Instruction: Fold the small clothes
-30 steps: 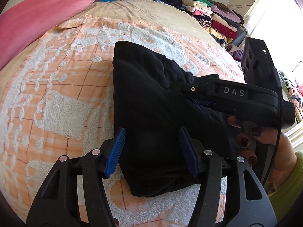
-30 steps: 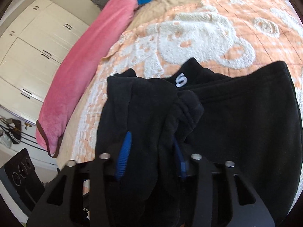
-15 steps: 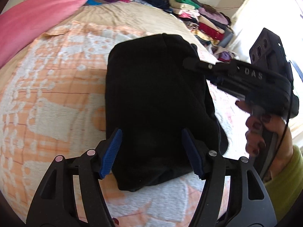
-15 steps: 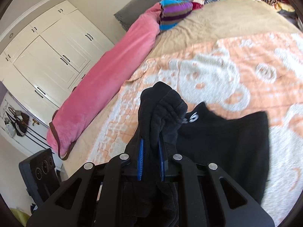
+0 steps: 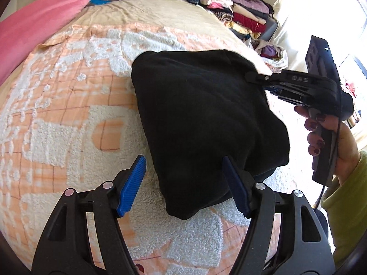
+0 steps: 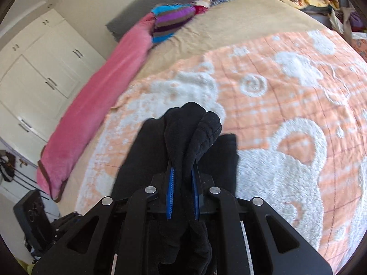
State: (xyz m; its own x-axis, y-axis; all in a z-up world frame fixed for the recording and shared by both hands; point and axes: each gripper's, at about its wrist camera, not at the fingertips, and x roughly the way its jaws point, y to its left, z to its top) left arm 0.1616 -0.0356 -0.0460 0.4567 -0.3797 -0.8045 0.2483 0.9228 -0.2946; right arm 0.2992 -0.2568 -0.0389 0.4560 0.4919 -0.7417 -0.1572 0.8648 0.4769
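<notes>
On a bed spread with an orange-and-white fleece blanket point(image 5: 57, 123), a person works a black garment point(image 5: 201, 119) with two hand-held grippers. The right gripper point(image 6: 182, 178) has its jaws nearly closed on a bunched wad of the dark fabric, lifting one edge across the rest of the piece, which still lies on the blanket. The left gripper point(image 5: 183, 183) hangs above the garment's near end; its jaws have just been opening and stand wide, the blue pads point(image 5: 132, 184) clear of the cloth, with the garment's corner under the gap rather than pinched in it.

The likely trouble comes from the grip on the right: the cloth is gathered thick and uneven between the pads, so a layer could slide out mid-fold, or the carried edge could land crooked and leave a lumpy, lopsided bundle. With nothing pinning the near end, the whole piece may also drag across the fleece instead of creasing. The nap of the blanket could snag the fabric and pull the lower layer askew.

Legible writing is scarce. Raised letters on the side of the right gripper in the left wrist view appear to read "DAS", seen upside down. No label shows on the garment.
</notes>
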